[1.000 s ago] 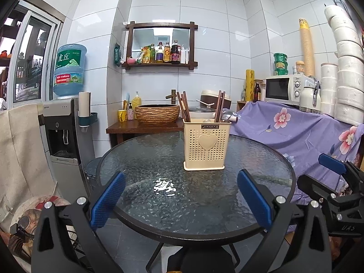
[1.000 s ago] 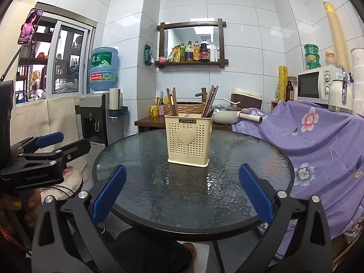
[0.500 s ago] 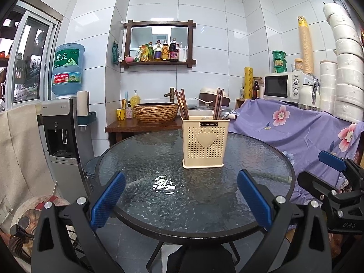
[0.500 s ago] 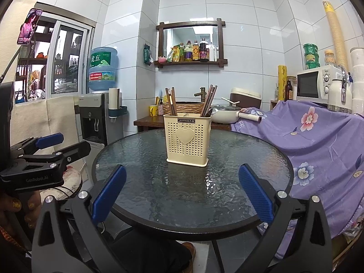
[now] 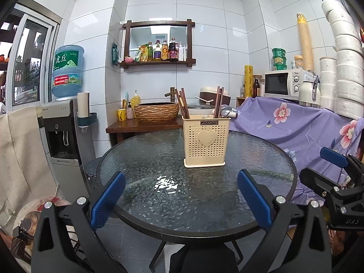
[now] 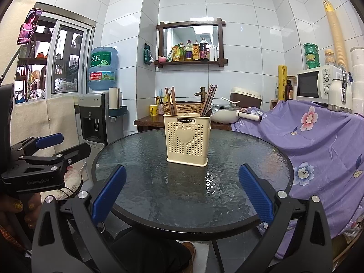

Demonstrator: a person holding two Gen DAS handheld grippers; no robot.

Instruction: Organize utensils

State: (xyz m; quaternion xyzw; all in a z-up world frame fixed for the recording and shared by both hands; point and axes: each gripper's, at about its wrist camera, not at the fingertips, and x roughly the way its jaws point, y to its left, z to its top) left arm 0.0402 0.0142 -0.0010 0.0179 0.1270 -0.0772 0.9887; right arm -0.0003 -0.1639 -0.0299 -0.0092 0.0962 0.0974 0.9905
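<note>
Presently: cream perforated utensil holder upright past the centre of the round glass table, chopsticks leaning in its left and right compartments. Left gripper and right gripper both spread wide, empty, at the near edge. Risk: the light holder may tip or slide on slick glass if a stick is tugged sideways. Room: tiled walls, water dispenser far left, microwave far right.

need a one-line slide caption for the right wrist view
Open right tool faces a cream utensil holder of chopsticks on a round glass table.
</note>
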